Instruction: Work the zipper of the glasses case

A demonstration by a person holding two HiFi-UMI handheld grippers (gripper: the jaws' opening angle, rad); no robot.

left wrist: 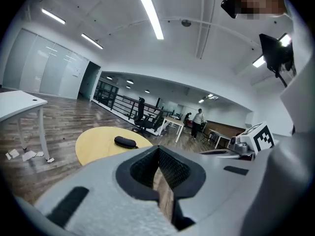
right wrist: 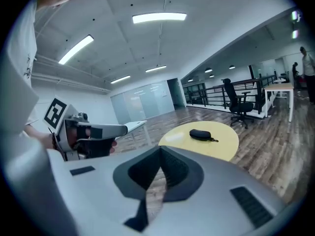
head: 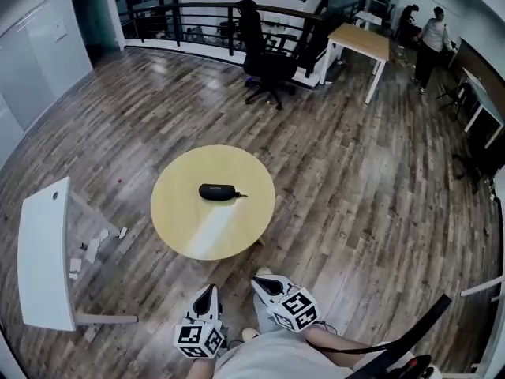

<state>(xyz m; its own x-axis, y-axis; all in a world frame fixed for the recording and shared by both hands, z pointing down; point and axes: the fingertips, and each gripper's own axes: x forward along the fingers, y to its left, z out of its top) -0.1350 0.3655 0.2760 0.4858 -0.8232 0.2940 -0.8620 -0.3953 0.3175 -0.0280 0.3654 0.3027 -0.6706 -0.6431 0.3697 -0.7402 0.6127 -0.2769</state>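
A black zipped glasses case (head: pixel 218 192) lies near the middle of a round yellow table (head: pixel 189 229), its zipper pull (head: pixel 241 195) pointing right. Both grippers hang low by the person's body, well short of the table. My left gripper (head: pixel 207 294) and right gripper (head: pixel 263 281) are shut with nothing held. The left gripper view looks over touching jaw tips (left wrist: pixel 158 149) toward the distant case (left wrist: pixel 125 141). Past its own tips (right wrist: pixel 160 150), the right gripper view shows the case (right wrist: pixel 200 134) on the table (right wrist: pixel 222 147).
A white desk (head: pixel 43 263) stands at the left with paper scraps (head: pixel 91 247) on the wood floor beside it. Farther back are a black office chair (head: pixel 268 61), a wooden-topped desk (head: pixel 361 42), a railing (head: pixel 197 10) and a person (head: pixel 432 42) at the far right.
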